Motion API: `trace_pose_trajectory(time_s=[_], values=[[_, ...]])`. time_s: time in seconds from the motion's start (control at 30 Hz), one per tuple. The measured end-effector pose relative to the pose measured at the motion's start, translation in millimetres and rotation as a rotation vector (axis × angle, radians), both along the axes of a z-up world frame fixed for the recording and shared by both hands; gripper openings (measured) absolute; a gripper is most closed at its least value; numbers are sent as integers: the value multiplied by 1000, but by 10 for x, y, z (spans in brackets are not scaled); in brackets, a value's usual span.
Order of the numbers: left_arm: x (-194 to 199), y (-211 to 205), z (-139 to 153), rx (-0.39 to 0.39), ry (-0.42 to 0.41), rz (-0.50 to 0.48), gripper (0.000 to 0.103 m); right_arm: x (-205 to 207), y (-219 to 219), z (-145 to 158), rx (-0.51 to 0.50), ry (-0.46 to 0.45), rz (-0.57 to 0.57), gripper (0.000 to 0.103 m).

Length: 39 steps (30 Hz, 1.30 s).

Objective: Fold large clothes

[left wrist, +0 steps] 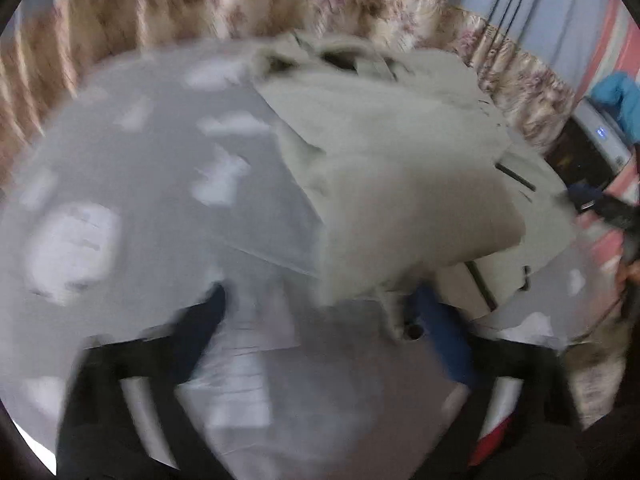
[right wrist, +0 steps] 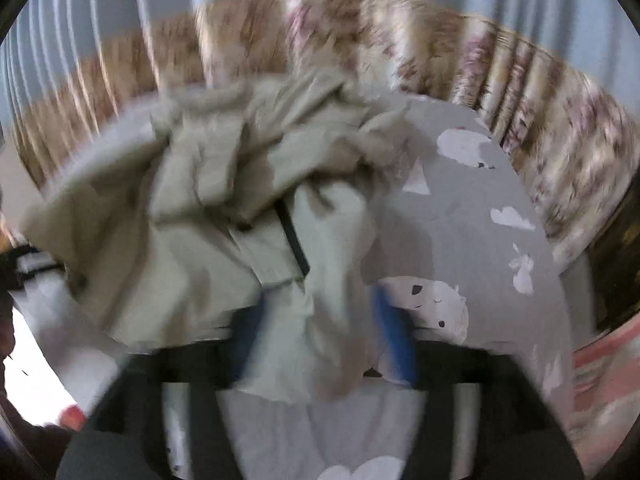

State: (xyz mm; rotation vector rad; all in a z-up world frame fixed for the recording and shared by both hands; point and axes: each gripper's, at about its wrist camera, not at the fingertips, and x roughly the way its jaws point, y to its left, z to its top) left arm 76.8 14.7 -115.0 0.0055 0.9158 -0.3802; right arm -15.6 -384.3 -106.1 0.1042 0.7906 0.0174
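In the left wrist view, heavily blurred, the left gripper (left wrist: 320, 320) stands with its jaws spread wide. Its left finger (left wrist: 200, 332) is a dark shape at about seven o'clock, and its right, blue finger (left wrist: 444, 332) sits at about five o'clock. The pale beige garment (left wrist: 400, 152) lies on the grey bed sheet (left wrist: 140, 184), filling the frame from the centre out toward two o'clock. A loose flap of it hangs down over the tip of the blue finger, but nothing is pinched between the two fingers; the gap shows only sheet. The sheet carries white cloud and animal prints. A floral curtain (left wrist: 200, 4) runs along the top from ten to two o'clock. At three o'clock the dark body of the right gripper (left wrist: 612, 212) shows at the edge of the frame.

In the right wrist view, also blurred, the right gripper (right wrist: 316, 332) has its blue fingers (right wrist: 394, 336) well apart. A fold of the beige garment (right wrist: 224, 184) drapes down between them from the bunched heap that fills the frame from nine to twelve o'clock. The fingers do not press on it as far as the blur allows; the jaws are released. A black strip (right wrist: 294, 240) runs across the cloth near the centre. The printed grey sheet (right wrist: 480, 240) lies at three o'clock, the floral curtain (right wrist: 520, 92) above it at one to two o'clock.
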Motion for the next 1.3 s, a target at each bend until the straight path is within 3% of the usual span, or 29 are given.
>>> trace_pose_trajectory(time_s=[0.07, 0.13, 0.33, 0.37, 0.4, 0.47, 0.5, 0.53, 0.57, 0.67, 0.7, 0.83, 0.93, 1.0, 1.07, 1.1, 1.13, 1.17, 1.2, 1.23, 1.3], values=[[-61, 4, 177, -8, -30, -28, 100, -72, -144, 12, 86, -58, -9, 80], [-44, -94, 350, -20, -70, -28, 100, 12, -152, -76, 97, -54, -25, 80], [242, -718, 265, 12, -43, -81, 100, 355, -46, -547, 132, 44, 0, 78], [243, -781, 203, 24, -43, -79, 100, 405, -1, -595, 137, 57, 12, 69], [310, -882, 157, 43, -44, -78, 100, 448, 72, -630, 126, 61, 26, 53], [471, -962, 11, 79, -18, -56, 97, 496, 195, -674, 80, 56, 42, 42], [540, -960, -39, 82, -3, -45, 69, 506, 251, -698, 61, 49, 45, 35], [622, -930, -103, 70, 29, -49, 24, 506, 278, -703, 57, 44, 49, 31], [738, -804, -186, 29, 83, -26, 11, 479, 285, -696, 57, 38, 50, 24], [809, -252, -217, -158, 133, 62, 3, 354, 306, -603, 55, 1, 45, 15], [729, 80, -164, -198, 105, 137, 2, 257, 337, -519, 30, -28, 38, 14], [354, 963, -147, -342, 92, 283, 0, 30, 554, -251, -65, -78, 57, 11], [126, 1302, -370, -435, 168, 312, 0, -76, 732, -113, -184, -67, 71, 11], [62, 1227, -589, -412, 233, 296, 0, -34, 770, -230, -258, 9, 64, 12], [-47, 1195, -617, -396, 226, 267, 4, 0, 648, -445, -245, 117, 59, 15], [-69, 1196, -586, -379, 227, 257, 11, -11, 578, -500, -217, 153, 55, 18], [-121, 1237, -507, -329, 217, 256, 40, -47, 491, -521, -175, 169, 48, 21], [-195, 1321, -380, -253, 181, 280, 62, -83, 425, -500, -135, 169, 43, 28], [-251, 1389, -288, -198, 143, 312, 95, -129, 310, -453, -82, 168, 29, 33], [-306, 1486, -166, -149, 98, 340, 100, -162, 185, -381, -42, 159, 6, 35], [-335, 1670, 83, -94, 65, 330, 100, -228, -10, -177, -21, 116, -39, 43]])
